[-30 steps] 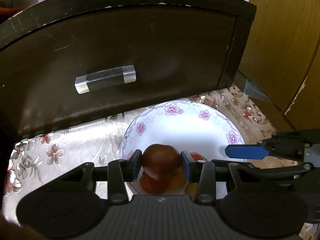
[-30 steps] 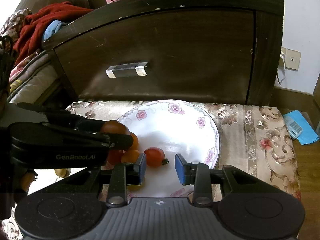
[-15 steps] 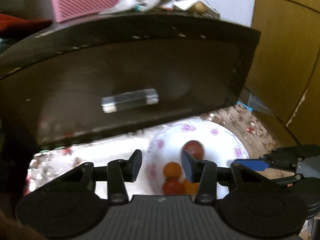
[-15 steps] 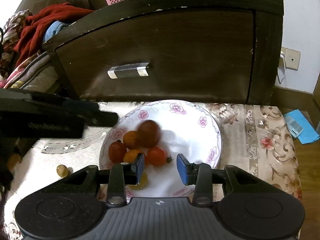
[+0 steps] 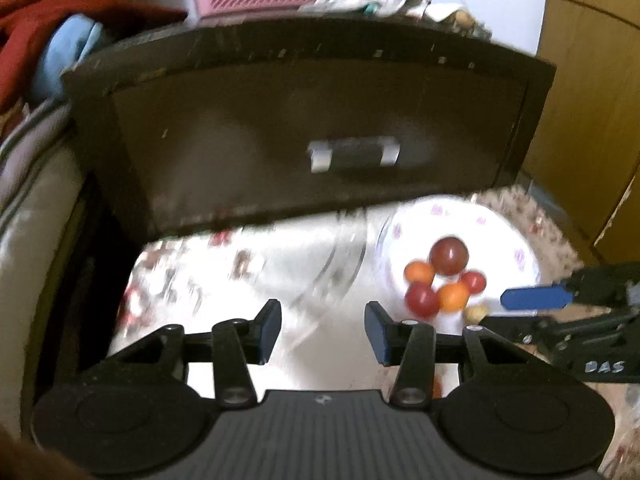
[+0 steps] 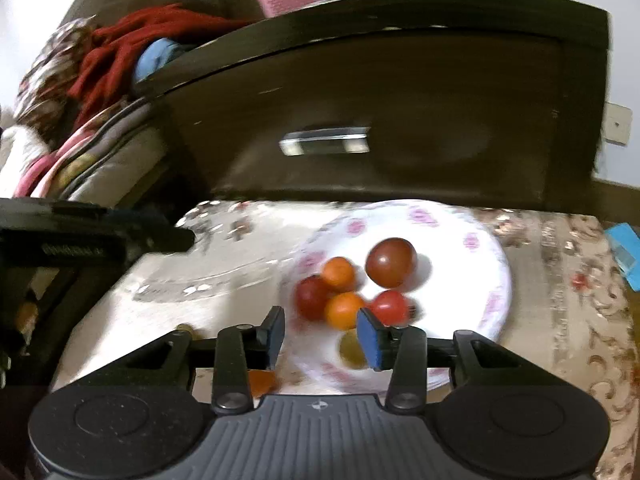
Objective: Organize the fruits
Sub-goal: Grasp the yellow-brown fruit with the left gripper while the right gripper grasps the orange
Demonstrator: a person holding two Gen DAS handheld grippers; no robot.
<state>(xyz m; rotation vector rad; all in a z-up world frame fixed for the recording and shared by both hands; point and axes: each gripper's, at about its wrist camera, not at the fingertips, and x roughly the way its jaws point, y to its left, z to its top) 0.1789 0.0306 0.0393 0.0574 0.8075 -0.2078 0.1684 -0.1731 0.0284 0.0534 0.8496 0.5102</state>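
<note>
Six fruits lie on the flowered plate [image 6: 494, 264]: from left to right in the right wrist view, a dark red tomato [image 6: 310, 296] at nine o'clock of the cluster, an orange fruit [image 6: 339, 274] just above it, a second orange fruit [image 6: 345, 311] at the cluster's middle, a yellowish fruit [image 6: 351, 350] at six o'clock partly behind a gripper pad, a bright red cherry tomato [image 6: 390, 307] and, at one o'clock, the large brownish-red tomato [image 6: 391, 262]. All are round, with no clear long axis; the cherry tomato's dark stem end points toward three o'clock. The four left ones touch or nearly touch; the large tomato sits slightly apart.

At far left, the left gripper [image 5: 322, 330] hangs over the bright patterned tabletop [image 5: 224, 280], with the plate off at its two o'clock. Its jaws have just been opening and stand spread with nothing between them. A clear glass dish [image 6: 208, 280] lies on the cloth between that gripper and the plate; motion blur hides its outline.

The right gripper [image 6: 322, 334] hovers at the plate's near rim, jaws likewise just opened wider and gripping nothing; the second orange fruit and the yellowish one show in the gap, untouched by the pads. One small olive-coloured fruit [image 6: 184, 329] rests on the cloth at the gripper's nine o'clock, and an orange piece [image 6: 262, 384] shows under its left finger.

Behind everything, at twelve o'clock, stands the dark cabinet [image 6: 400, 128] with its metal drawer handle [image 6: 324, 144]. Red cloth [image 6: 120, 52] is heaped at ten o'clock.
</note>
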